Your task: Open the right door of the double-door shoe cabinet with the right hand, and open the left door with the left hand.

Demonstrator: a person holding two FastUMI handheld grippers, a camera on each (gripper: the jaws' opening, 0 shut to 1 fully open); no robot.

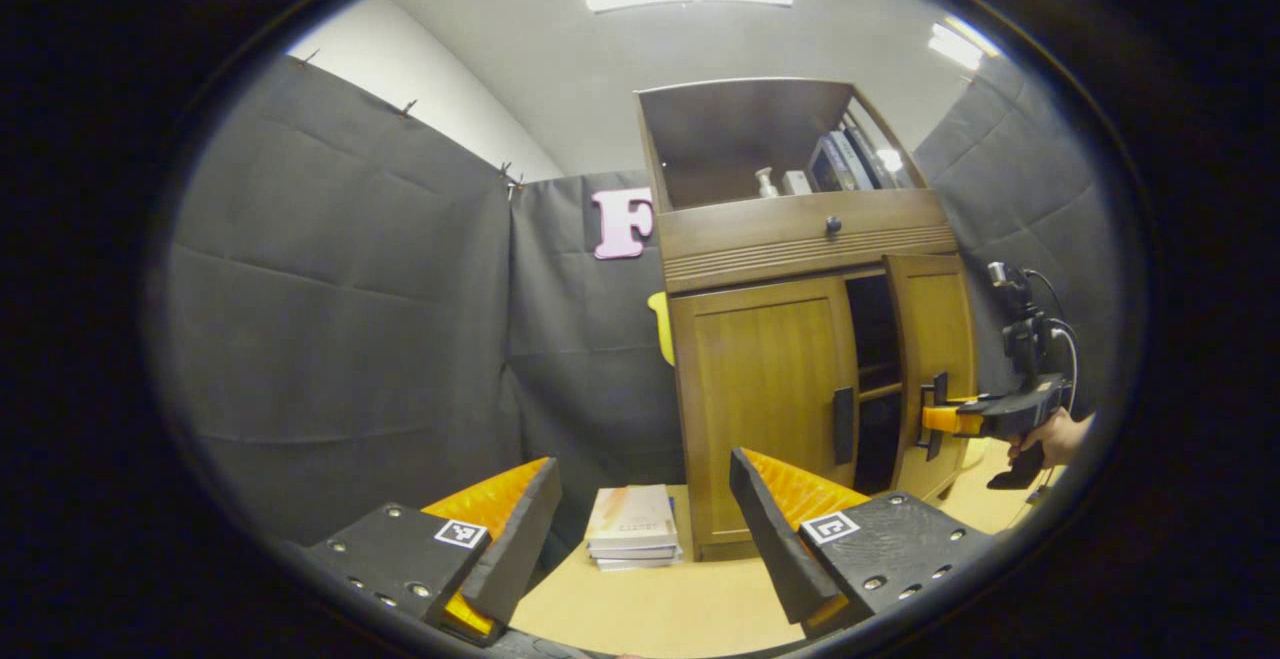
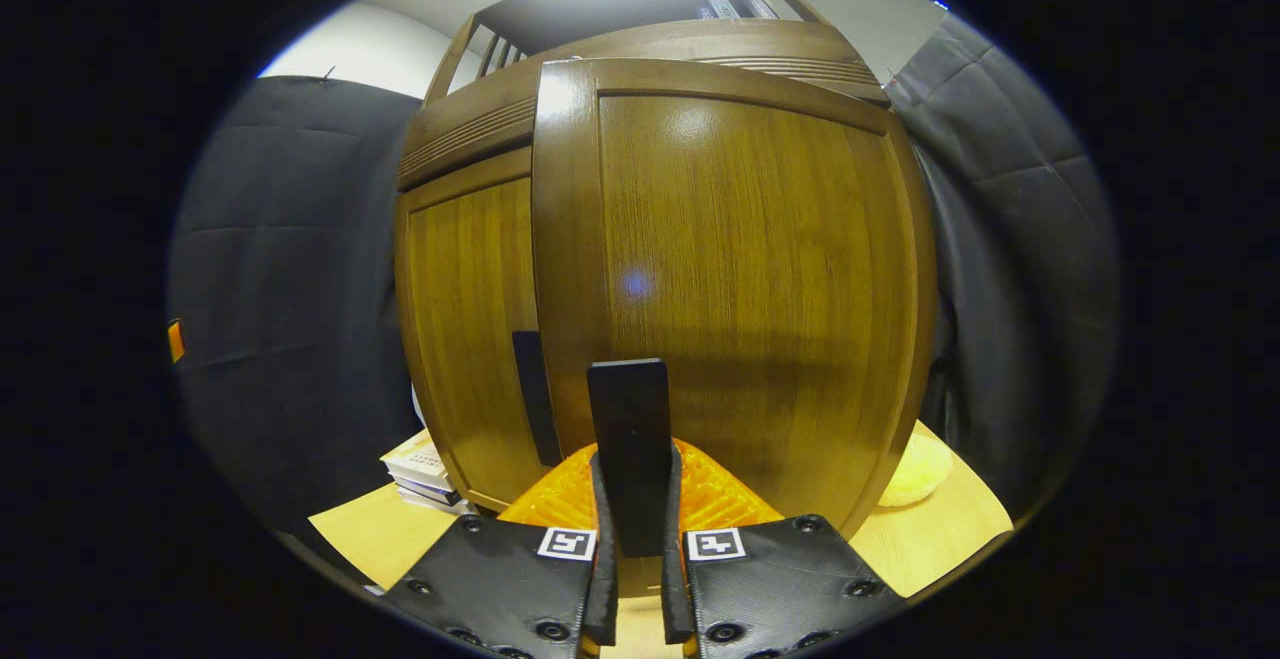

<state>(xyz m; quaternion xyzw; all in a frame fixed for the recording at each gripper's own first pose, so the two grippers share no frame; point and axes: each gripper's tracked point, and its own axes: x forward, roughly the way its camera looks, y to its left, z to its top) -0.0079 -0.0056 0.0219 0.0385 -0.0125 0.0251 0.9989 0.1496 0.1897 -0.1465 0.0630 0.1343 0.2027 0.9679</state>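
A brown wooden shoe cabinet (image 1: 800, 239) stands on a light table. Its right door (image 1: 935, 359) is swung partly out, showing dark shelves behind it. The left door (image 1: 765, 389) is flat and shut, with a dark vertical handle (image 1: 843, 425). In the left gripper view my right gripper (image 1: 935, 417), held by a hand (image 1: 1055, 437), grips the right door's handle. In the right gripper view my right gripper (image 2: 632, 499) is shut on that dark handle (image 2: 630, 439), with the right door (image 2: 740, 279) close in front. My left gripper (image 1: 640, 519) stands open, well short of the cabinet.
A stack of books (image 1: 632, 527) lies on the table (image 1: 660, 604) by the cabinet's left foot. A drawer with a round knob (image 1: 832, 226) and an open shelf with a bottle and books sit above the doors. A pale yellow thing (image 2: 915, 471) lies at the cabinet's right.
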